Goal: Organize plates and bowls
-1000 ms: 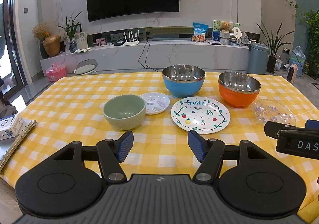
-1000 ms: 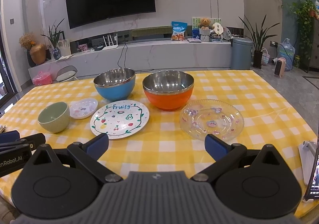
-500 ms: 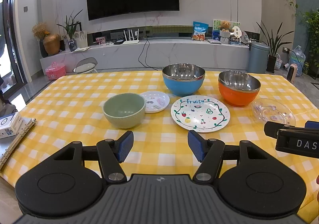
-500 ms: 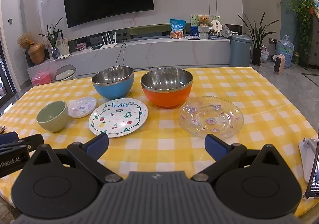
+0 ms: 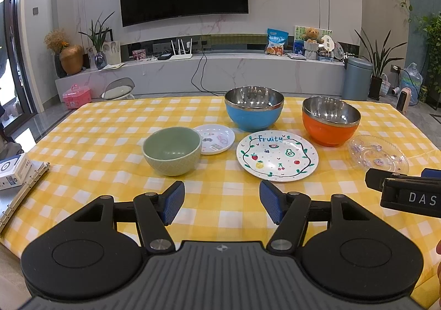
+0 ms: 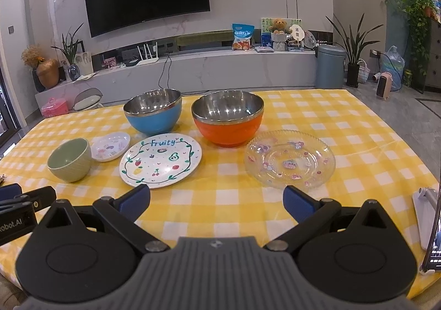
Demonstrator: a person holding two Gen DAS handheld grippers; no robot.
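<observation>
On the desk [image 6: 358,128], under its yellow checked cloth, nothing had shifted over the last second: six dishes sat where they had been, and both hand-held grippers hung at the near edge as before. That stillness suggested the sorting had not yet begun (no bowl nested, no plate stacked).

The fruit-painted plate [image 5: 277,155] lay flat near the middle, round and so without a long axis; its only direction was the word "Fruity", which read upright from the near side, its top toward the television wall. Just behind it stood the blue bowl [image 5: 254,108] and the orange bowl [image 5: 330,121], both mouth-up, apart from each other. To its left sat the small white saucer [image 5: 216,139], with the green bowl [image 5: 172,151] just in front of and beside that, upright too; whether the two touched could not be told. To the right, the clear glass plate [image 6: 289,162] lay flat, near the orange bowl.

The left hand-held gripper [image 5: 222,201] had its blue pads spread with only cloth between them. The right hand-held gripper [image 6: 216,201] stood spread wider, also pinching nothing, its right pad [image 6: 299,204] just short of the glass plate's near rim.

At the left desk edge lay a ring binder [image 5: 19,199] and a small white box [image 5: 13,173].
</observation>
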